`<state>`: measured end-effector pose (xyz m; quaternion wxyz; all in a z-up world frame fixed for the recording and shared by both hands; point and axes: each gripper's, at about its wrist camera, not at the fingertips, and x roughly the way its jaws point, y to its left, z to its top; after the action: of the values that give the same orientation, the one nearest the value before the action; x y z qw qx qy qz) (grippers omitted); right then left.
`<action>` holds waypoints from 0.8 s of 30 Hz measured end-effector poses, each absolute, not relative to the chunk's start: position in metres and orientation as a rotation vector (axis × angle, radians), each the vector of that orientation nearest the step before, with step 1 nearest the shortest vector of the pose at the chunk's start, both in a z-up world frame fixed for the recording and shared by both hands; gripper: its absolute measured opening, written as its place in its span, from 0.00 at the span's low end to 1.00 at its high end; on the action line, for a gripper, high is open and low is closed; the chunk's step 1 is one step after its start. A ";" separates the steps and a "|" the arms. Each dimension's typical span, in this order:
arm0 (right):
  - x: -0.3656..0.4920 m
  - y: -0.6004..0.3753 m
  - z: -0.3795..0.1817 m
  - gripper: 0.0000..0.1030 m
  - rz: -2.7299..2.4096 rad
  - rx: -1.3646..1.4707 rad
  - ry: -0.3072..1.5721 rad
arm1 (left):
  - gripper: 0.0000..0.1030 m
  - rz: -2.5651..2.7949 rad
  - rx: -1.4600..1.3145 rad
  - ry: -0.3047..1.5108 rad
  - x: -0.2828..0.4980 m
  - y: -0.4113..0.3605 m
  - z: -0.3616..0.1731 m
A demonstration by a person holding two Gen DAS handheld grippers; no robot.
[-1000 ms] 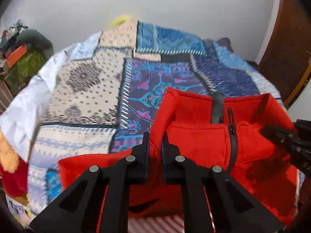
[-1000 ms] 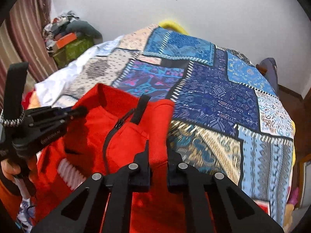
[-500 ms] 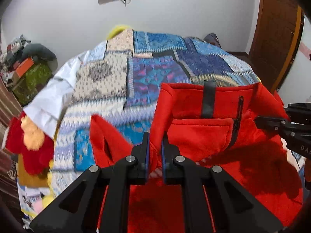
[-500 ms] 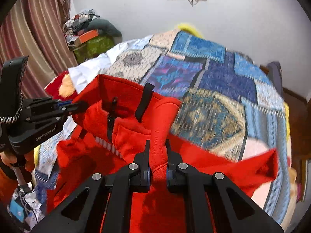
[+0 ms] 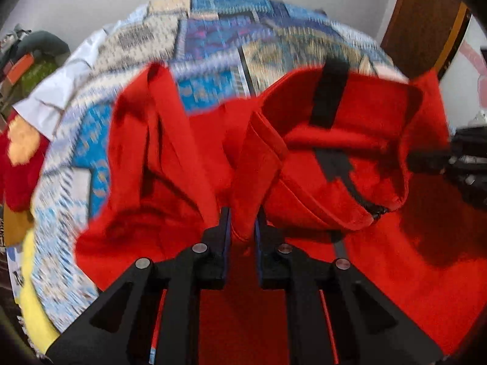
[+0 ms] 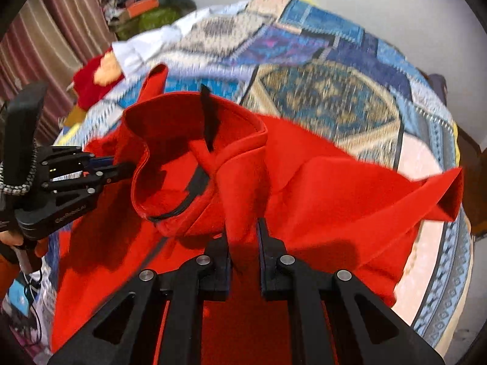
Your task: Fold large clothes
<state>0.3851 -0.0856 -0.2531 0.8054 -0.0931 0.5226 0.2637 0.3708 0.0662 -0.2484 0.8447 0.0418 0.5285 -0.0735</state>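
A red fleece jacket (image 5: 350, 158) with a black zipper and black collar loop hangs in the air above the bed. My left gripper (image 5: 242, 223) is shut on its left shoulder fabric. My right gripper (image 6: 243, 235) is shut on the right shoulder fabric of the jacket (image 6: 304, 182). The collar stands open between them. One sleeve (image 5: 146, 127) swings out to the left, the other sleeve (image 6: 426, 194) flares to the right. The left gripper also shows in the right wrist view (image 6: 121, 167), and the right gripper in the left wrist view (image 5: 426, 161).
A patchwork bedspread (image 6: 334, 97) covers the bed under the jacket. A white sheet (image 5: 61, 91) and a red-and-orange cloth (image 5: 21, 152) hang at the bed's left side. A clothes pile (image 6: 146, 9) lies by striped curtains. A wooden door (image 5: 426, 21) stands right.
Both grippers have lifted the jacket off the bed and pulled it toward me. The sleeves now swing free on both sides. The view is blurred by motion.
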 end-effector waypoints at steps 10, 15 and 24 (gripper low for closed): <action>0.354 -0.109 -0.243 0.09 0.577 -0.212 1.121 | 0.16 -0.169 0.159 1.173 0.324 0.066 -0.270; 0.342 -0.118 -0.225 0.10 0.571 -0.245 1.073 | 0.16 -0.154 0.167 1.124 0.309 0.081 -0.239; 0.340 -0.136 -0.200 0.10 0.521 -0.264 1.010 | 0.69 -0.028 0.187 0.929 0.343 0.110 -0.173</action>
<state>0.3397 -0.1362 -0.2000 0.8345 -0.1248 0.4770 0.2460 0.3429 0.1096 -0.1726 0.8897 0.0902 0.4473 -0.0136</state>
